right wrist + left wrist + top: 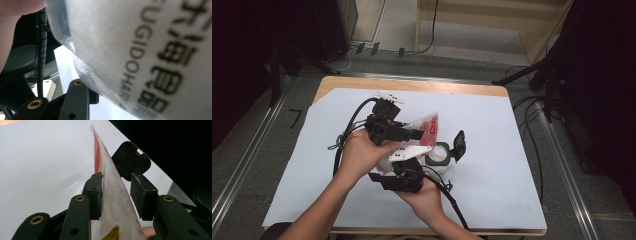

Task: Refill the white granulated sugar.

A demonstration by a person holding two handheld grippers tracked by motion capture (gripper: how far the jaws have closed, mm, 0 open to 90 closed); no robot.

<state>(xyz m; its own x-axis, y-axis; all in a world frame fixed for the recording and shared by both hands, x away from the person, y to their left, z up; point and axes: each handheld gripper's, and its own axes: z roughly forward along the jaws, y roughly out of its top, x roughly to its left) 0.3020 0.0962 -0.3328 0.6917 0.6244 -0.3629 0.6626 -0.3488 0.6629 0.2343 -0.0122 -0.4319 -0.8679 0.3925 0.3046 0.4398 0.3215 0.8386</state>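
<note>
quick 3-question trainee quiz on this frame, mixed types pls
1. True or false: the bag lies flat on the table.
2. The jar's black lid is: A) shut B) flipped open C) lying apart on the table.
3. In the left gripper view, what sits between the left claw's pads?

Key: 1 false, it is held up above the jar. 2 B. 3 the bag, with the left pad against it.
</note>
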